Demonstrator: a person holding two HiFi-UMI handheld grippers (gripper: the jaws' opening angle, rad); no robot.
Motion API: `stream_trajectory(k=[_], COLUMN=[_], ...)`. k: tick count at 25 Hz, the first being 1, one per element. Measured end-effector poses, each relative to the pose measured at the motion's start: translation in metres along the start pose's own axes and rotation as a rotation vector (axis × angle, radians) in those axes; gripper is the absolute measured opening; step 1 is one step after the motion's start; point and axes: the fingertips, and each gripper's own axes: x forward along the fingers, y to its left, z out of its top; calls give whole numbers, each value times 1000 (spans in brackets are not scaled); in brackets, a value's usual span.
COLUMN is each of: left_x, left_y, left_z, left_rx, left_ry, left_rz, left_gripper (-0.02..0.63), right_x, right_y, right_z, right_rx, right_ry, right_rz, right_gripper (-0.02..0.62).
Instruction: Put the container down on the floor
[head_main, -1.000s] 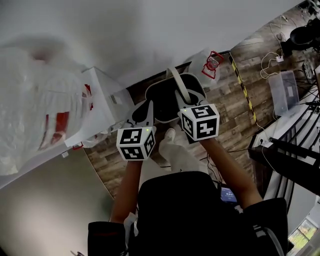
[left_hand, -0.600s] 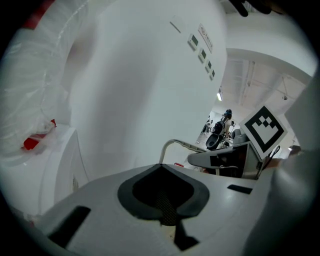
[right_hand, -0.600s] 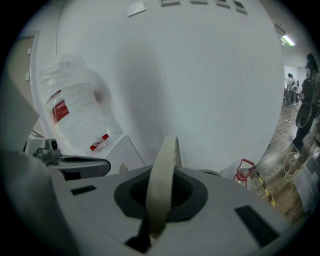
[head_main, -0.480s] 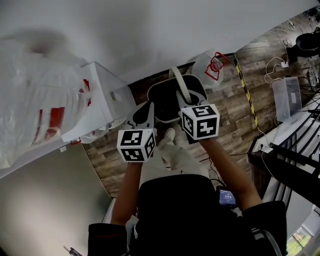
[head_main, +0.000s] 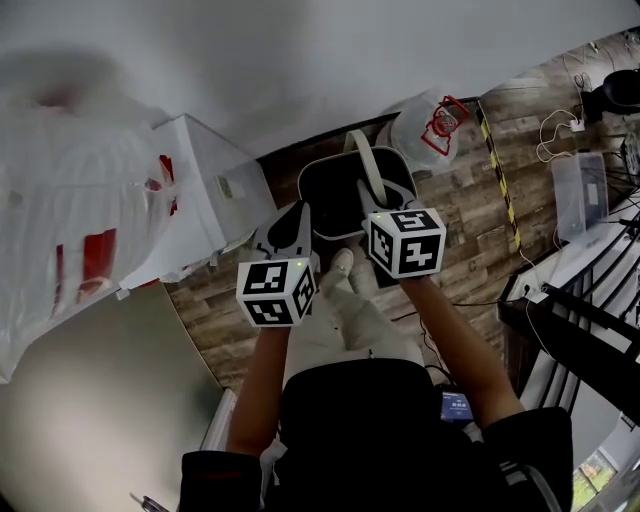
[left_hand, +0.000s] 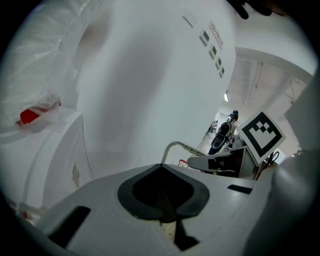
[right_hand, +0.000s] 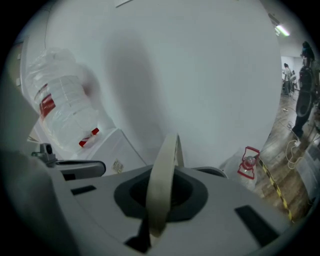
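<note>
wood floor (head_main: 470, 190) below. dark container (head_main: 335, 195) hangs over it by the wall, not yet down. left hand-held gripper (head_main: 298, 215) clenched on its rim, right hand-held gripper (head_main: 368, 202) clamped on the handle (right_hand: 162, 185). both grips unchanged from a second ago.

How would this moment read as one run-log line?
right gripper: shut on handle | left gripper: shut | container: hanging over floor

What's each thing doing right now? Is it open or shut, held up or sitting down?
container, open on top, hanging by its handle, apparently off the floor
handle, upright, pinched in the right gripper
right gripper, fingers shut on the handle
left gripper, fingers shut, seemingly on the container's rim
plastic bag, sitting on the floor by the wall
</note>
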Motion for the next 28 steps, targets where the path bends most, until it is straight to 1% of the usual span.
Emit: stream_trajectory(k=[5, 9, 14, 18, 28], left_x=[12, 23, 39, 52, 80], left_y=[20, 31, 45, 56, 67], left_z=[-21, -31, -41, -53, -88], left_rx=[-50, -60, -98, -79, -72], left_ry=[21, 35, 41, 54, 116], left_rz=[18, 24, 34, 37, 17], left_gripper=[15, 15, 15, 15, 15], right_x=[24, 42, 65, 86, 120], right_y=[0, -1, -2, -3, -14], right_z=[-18, -30, -44, -57, -90], right_rx=[2, -1, -2, 1, 16], right_ry=[37, 70, 107, 128, 188], right_rz=[-1, 0, 2, 0, -14], right_gripper=[30, 29, 30, 30, 31])
